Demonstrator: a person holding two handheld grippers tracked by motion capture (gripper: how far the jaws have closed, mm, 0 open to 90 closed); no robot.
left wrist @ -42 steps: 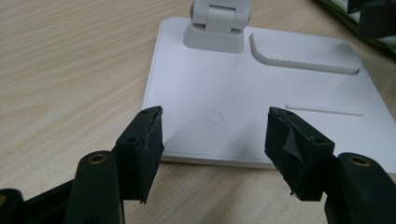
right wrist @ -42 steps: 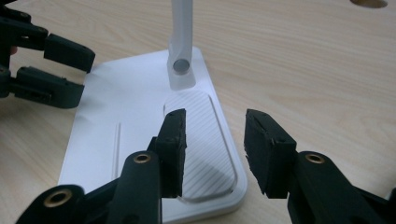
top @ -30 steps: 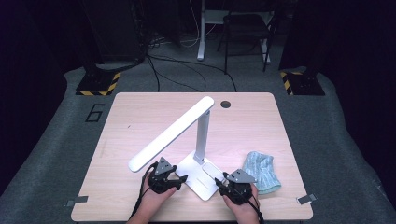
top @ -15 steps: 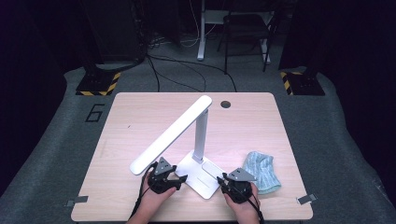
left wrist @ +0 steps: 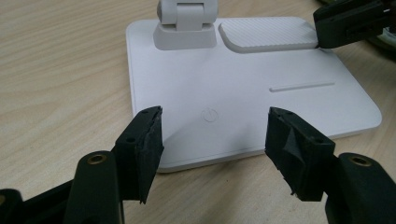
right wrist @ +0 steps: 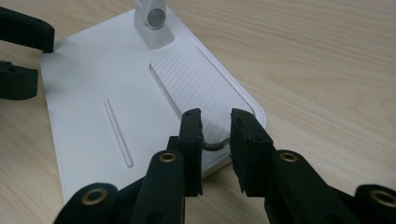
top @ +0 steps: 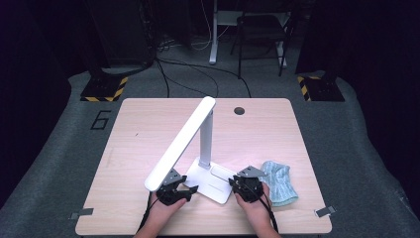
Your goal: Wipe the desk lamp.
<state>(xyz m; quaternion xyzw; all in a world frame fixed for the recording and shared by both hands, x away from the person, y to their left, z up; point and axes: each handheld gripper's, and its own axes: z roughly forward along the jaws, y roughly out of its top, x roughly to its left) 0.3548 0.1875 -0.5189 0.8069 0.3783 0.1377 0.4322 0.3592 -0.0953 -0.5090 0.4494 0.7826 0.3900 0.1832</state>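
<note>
Both grippers sit at the table's [top: 148, 124] near edge, bracketing the lamp base [top: 214, 179].

Left gripper [left wrist: 212, 135]: jaws spread wide, aimed at the base's near-left edge, power symbol [left wrist: 208, 115] centred between them. Nothing pinched. Looks set up to steady or grab the base.

Right gripper [right wrist: 217, 133]: jaws nearly together, a narrow gap left, straddling the base's near-right corner by the ribbed pad [right wrist: 196, 88]. I can't tell whether they touch the base. Likely bracing that side so the lamp [top: 188, 144] doesn't slide or tip.

The base stands near the middle of the near edge, post upright, head slanting down toward the left gripper. Cloth [top: 280, 182] lies just right of the right gripper, near the near-right corner.

Versus 0.5 s ago: lamp and cloth unmoved, both grippers about where they were. No visible change in jaw opening at that resolution.
</note>
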